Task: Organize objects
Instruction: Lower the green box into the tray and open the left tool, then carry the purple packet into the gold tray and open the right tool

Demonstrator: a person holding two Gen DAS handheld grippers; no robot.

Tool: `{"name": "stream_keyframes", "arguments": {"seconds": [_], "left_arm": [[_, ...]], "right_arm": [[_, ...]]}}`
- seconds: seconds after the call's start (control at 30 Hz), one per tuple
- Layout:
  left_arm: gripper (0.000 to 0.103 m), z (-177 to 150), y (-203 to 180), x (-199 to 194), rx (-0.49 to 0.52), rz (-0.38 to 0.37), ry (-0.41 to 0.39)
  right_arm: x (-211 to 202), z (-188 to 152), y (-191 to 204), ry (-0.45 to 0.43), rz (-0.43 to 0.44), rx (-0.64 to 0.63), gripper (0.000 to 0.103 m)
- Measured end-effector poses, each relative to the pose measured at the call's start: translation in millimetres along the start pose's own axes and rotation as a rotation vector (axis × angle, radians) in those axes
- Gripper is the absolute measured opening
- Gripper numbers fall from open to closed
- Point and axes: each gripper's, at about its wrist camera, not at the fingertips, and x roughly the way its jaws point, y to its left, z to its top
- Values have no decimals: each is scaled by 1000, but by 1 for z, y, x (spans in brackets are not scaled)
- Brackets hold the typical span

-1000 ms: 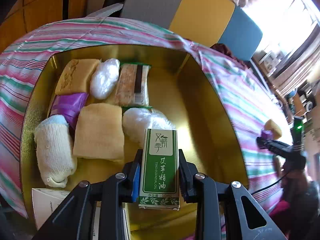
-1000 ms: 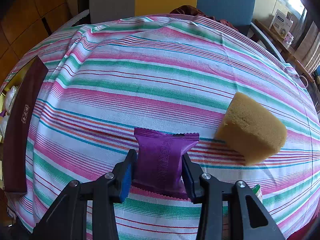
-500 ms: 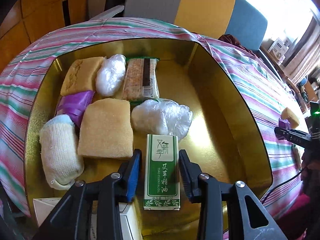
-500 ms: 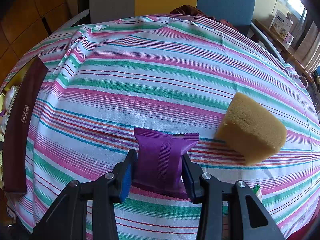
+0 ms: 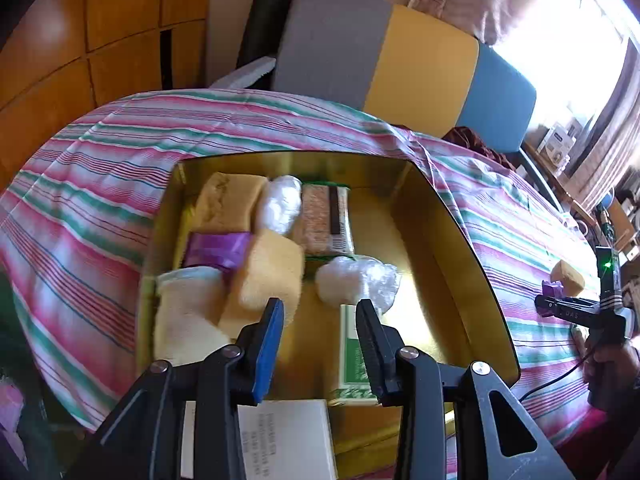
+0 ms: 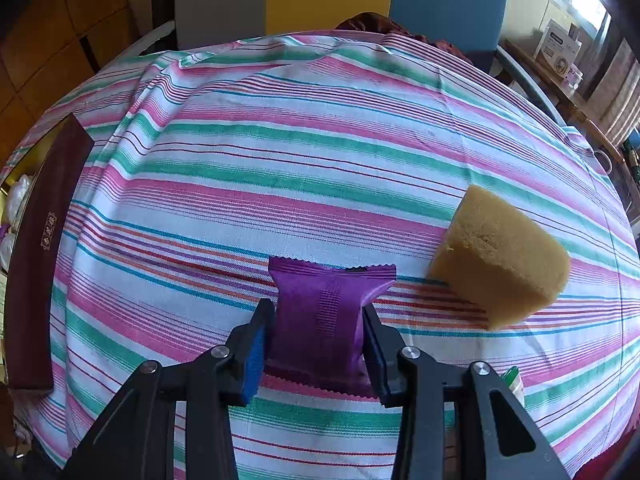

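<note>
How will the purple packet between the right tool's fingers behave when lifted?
The purple packet looks puffy and crinkly, so probably light and yielding. Its glossy film may slip. The right tool is closing on its sides, which already pinch inward.

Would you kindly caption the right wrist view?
Right gripper closing on purple packet beside sponge on striped cloth.

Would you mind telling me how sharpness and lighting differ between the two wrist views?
Left wrist view: motion blur smears the green box and sponges in the gold tray, and the window is blown out. Right wrist view: sharp and evenly lit, with the purple packet and striped cloth crisp.
</note>
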Motion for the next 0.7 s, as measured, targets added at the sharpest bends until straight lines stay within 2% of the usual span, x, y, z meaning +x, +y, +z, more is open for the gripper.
{"name": "stream_keyframes", "arguments": {"seconds": [0.1,0.27,0.47,0.57,0.7], "left_arm": [[38,-1,13,-6,-17,24,-12],[38,-2,31,-11,-54,37,-29],[38,-2,36,-13,-66,39,-49],[39,-2,43,-19,-80,39,-64],[41,-6,54,-19,-109,40,-64]], "right_arm": [[-6,3,3,8,7,35,40],[-40,17,41,-88,103,14,40],[-80,37,132,-167,249,-131,40],[-82,50,184,-159,309,-215,40],[-68,63,243,-126,316,-314,40]]}}
